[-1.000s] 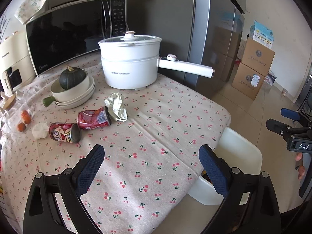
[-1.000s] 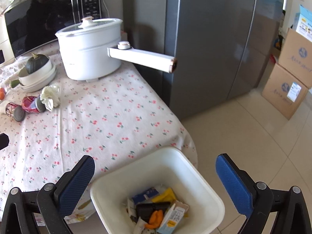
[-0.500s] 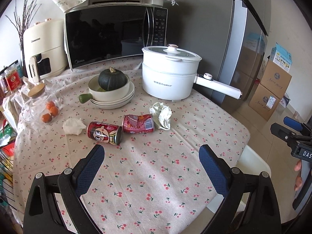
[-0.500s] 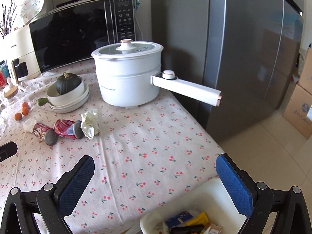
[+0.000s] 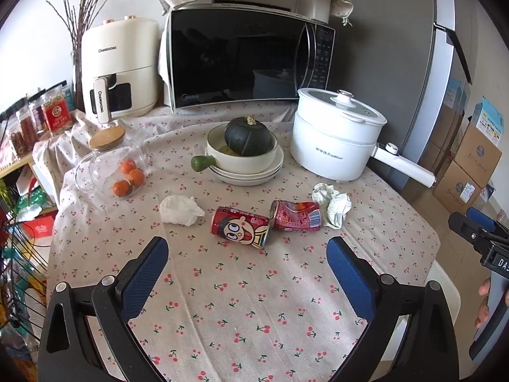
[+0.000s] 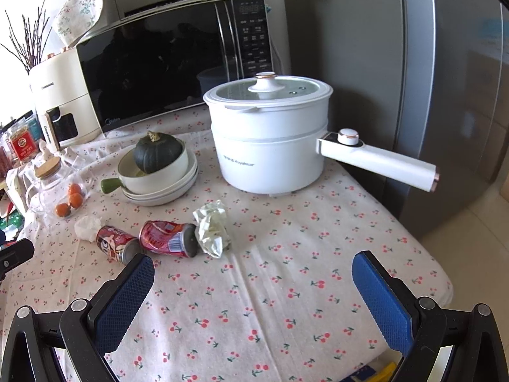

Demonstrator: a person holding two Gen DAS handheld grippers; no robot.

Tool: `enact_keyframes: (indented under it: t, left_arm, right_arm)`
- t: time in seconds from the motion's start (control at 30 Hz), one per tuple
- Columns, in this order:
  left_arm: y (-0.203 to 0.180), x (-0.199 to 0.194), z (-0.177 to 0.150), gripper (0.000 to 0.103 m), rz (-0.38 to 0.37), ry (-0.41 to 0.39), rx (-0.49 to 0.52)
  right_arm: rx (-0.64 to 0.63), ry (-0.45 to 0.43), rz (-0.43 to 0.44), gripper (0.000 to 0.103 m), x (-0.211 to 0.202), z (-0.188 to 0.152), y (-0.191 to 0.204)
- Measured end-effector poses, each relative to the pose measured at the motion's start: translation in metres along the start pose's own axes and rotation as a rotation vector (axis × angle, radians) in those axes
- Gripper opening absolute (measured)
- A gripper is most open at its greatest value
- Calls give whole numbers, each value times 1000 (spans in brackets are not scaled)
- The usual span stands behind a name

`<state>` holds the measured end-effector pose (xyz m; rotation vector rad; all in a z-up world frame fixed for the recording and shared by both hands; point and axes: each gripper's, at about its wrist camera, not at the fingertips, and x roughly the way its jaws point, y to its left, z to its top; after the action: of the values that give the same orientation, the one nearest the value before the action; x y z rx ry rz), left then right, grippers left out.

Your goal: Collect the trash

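Observation:
Trash lies mid-table on the cherry-print cloth: a red cartoon can (image 5: pixel 241 229) (image 6: pixel 117 247) on its side, a crushed red can (image 5: pixel 296 219) (image 6: pixel 168 238) touching it, a crumpled paper wad (image 5: pixel 332 204) (image 6: pixel 212 228) to the right and a white tissue (image 5: pixel 179 210) (image 6: pixel 87 227) to the left. My left gripper (image 5: pixel 248 267) is open and empty, hovering just short of the cans. My right gripper (image 6: pixel 253 281) is open and empty, nearer the table's right side. The white bin (image 5: pixel 445 296) peeks below the table's right edge.
A white electric pot (image 5: pixel 337 140) (image 6: pixel 270 137) with a long handle stands behind the trash. A bowl with a dark squash (image 5: pixel 246 146) (image 6: pixel 156 162), a glass jar of oranges (image 5: pixel 111 165), a microwave (image 5: pixel 248 57) and an air fryer (image 5: pixel 119 67) line the back.
Both grippers have risen and swung left from the bin toward the table. The bin has dropped almost out of both views; the cans and paper are now centred. Both stay open.

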<state>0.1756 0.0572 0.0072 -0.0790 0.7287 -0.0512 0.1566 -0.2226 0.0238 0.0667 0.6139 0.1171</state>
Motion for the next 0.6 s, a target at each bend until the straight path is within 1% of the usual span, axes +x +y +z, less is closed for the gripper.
enact_keyframes:
  t: [0.13, 0.23, 0.43, 0.53, 0.6]
  left_arm:
    - [22, 19, -2, 101, 24, 44, -58]
    - [30, 35, -4, 101, 45, 76, -76]
    - [30, 71, -1, 101, 77, 104, -79]
    - [31, 94, 1, 101, 79, 151, -93]
    - [35, 108, 3, 101, 72, 186, -122]
  right_arm:
    - [18, 19, 14, 102, 17, 1, 10]
    - [16, 30, 13, 102, 29, 2, 16]
    - [-49, 52, -15, 102, 57, 5, 27]
    - [-94, 67, -30, 102, 70, 5, 30]
    - [-105, 76, -39, 102, 78, 6, 30]
